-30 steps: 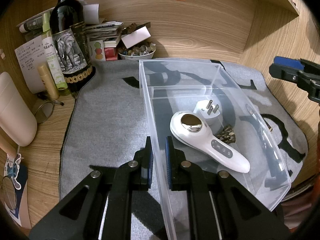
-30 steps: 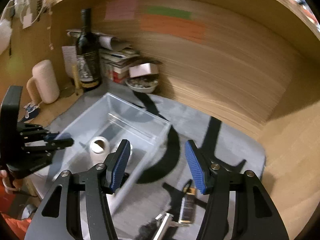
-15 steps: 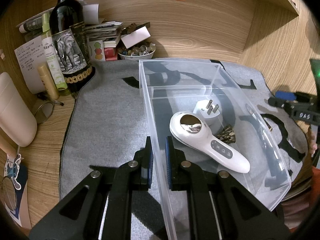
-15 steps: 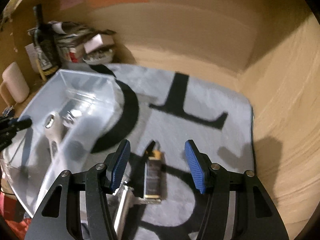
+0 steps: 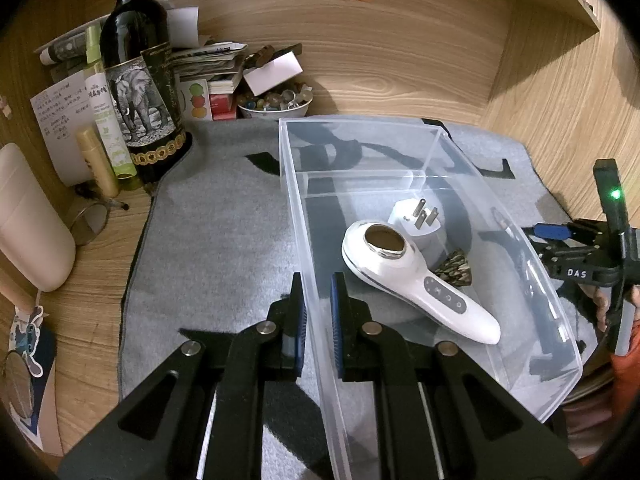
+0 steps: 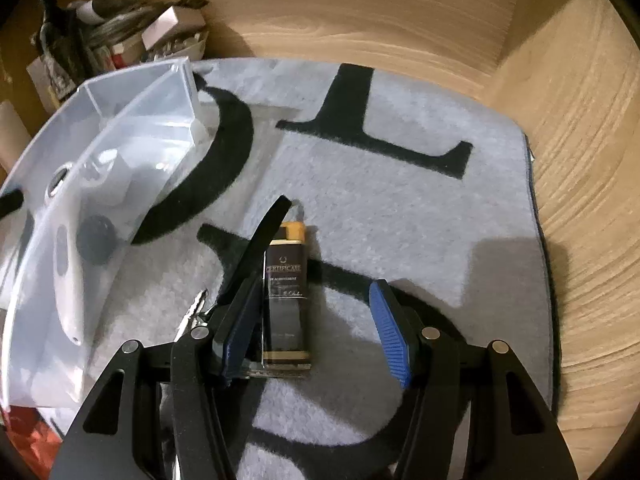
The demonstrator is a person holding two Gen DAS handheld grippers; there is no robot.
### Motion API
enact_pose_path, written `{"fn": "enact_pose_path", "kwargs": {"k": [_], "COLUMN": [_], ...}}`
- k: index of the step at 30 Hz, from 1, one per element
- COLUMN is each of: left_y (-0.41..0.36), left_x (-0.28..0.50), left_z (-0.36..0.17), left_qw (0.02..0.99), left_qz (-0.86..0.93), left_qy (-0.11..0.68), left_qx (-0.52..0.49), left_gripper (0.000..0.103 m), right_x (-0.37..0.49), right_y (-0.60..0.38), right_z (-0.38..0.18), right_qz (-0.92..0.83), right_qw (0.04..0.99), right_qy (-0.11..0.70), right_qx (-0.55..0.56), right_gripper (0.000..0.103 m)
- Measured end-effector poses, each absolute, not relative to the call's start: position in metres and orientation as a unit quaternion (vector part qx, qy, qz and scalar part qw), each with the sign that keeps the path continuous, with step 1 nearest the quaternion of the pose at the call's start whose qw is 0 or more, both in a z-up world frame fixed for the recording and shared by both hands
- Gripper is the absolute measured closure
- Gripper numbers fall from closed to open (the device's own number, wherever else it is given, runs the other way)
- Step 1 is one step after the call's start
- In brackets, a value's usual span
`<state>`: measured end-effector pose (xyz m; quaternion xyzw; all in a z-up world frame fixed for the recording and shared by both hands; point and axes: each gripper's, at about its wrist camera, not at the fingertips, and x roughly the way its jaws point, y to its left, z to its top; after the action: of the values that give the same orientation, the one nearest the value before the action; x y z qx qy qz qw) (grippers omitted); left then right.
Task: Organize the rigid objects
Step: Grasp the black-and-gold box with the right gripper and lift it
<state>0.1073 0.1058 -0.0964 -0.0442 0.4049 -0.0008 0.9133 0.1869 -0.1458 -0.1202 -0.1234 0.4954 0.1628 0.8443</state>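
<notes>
My left gripper (image 5: 318, 320) is shut on the near left wall of a clear plastic bin (image 5: 472, 168) that stands on the grey mat. In the bin lie a white handheld device (image 5: 416, 280), a white plug adapter (image 5: 416, 216) and a small dark patterned piece (image 5: 454, 270). In the right wrist view a dark card (image 6: 286, 300) printed "CERTIFICATE", with a black ribbon (image 6: 264, 236), lies flat on the mat. My right gripper (image 6: 316, 334) hangs open low over it. The card sits between the jaws, close to the left finger (image 6: 240, 332) and apart from the right one.
A silvery metal piece (image 6: 192, 312) lies just left of the card. The grey mat (image 6: 400, 200) bears big black letters. A wine bottle (image 5: 140, 92), a bowl of stones (image 5: 274, 104), papers and a cream container (image 5: 28, 220) crowd the back left. Wooden walls close in behind and on the right.
My right gripper has come down and tipped toward the mat, so the card now lies between its open jaws. The left gripper and the bin have not moved.
</notes>
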Motion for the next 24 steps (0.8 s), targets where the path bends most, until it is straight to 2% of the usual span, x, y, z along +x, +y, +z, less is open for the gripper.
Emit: {"fn": "enact_pose_path", "kwargs": {"k": [3, 9, 17, 24], "left_y": [0.106, 0.107, 0.106, 0.106], "left_x": [0.107, 0.107, 0.107, 0.107], "left_z": [-0.097, -0.097, -0.097, -0.097], "left_qw": [0.913, 0.913, 0.913, 0.913], "left_qz": [-0.001, -0.001, -0.002, -0.001], "left_qy": [0.405, 0.405, 0.405, 0.405], "left_qx": [-0.044, -0.044, -0.044, -0.044], "left_gripper": [0.092, 0.092, 0.092, 0.092], "right_x": [0.186, 0.186, 0.185, 0.18], "right_y": [-0.143, -0.14, -0.142, -0.141], "right_z": [-0.123, -0.122, -0.114, -0.079], "right_qz": [0.167, 0.183, 0.176, 0.176], "right_qw": [0.846, 0.847, 0.856, 0.878], "right_qy": [0.49, 0.484, 0.473, 0.431], "right_qx": [-0.127, -0.124, -0.114, -0.111], "right_gripper": [0.056, 0.081, 0.081, 0.081]}}
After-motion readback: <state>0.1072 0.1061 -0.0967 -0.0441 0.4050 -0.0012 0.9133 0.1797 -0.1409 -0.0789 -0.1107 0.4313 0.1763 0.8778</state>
